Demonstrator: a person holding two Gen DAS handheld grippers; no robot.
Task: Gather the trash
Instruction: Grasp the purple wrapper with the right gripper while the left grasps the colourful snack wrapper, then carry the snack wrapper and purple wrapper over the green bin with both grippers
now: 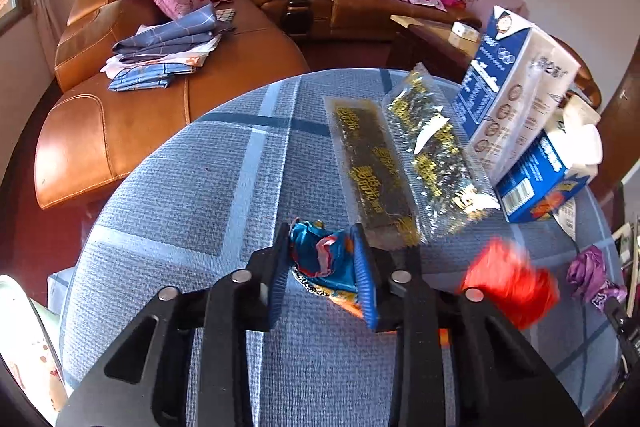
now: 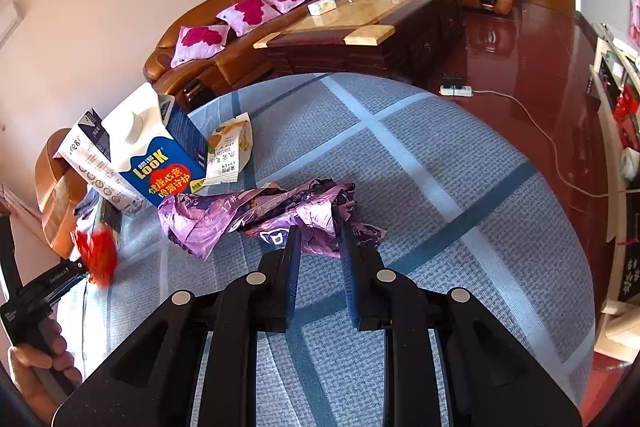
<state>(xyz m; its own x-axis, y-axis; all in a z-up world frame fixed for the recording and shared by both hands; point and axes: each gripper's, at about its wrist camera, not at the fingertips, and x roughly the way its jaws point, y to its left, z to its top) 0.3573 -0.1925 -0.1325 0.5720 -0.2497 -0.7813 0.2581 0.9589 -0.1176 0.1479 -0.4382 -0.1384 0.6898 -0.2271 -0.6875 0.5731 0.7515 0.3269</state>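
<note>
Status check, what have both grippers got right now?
Left gripper shut on blue wrapper. Right gripper shut on purple wrapper. Cartons beside; nothing blocking.

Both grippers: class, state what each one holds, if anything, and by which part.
Left gripper clamps the crumpled blue wrapper across its middle. Right gripper pinches the purple wrapper at its near, bunched end.

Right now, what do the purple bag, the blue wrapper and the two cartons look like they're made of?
Purple bag: thin plastic film, glossy, by its sharp crinkles and sheen. Blue wrapper: shiny printed foil or plastic, crumpled tight between the pads. Look carton and the white one behind it: coated paperboard, with folded gable tops and smooth printed faces.
</note>
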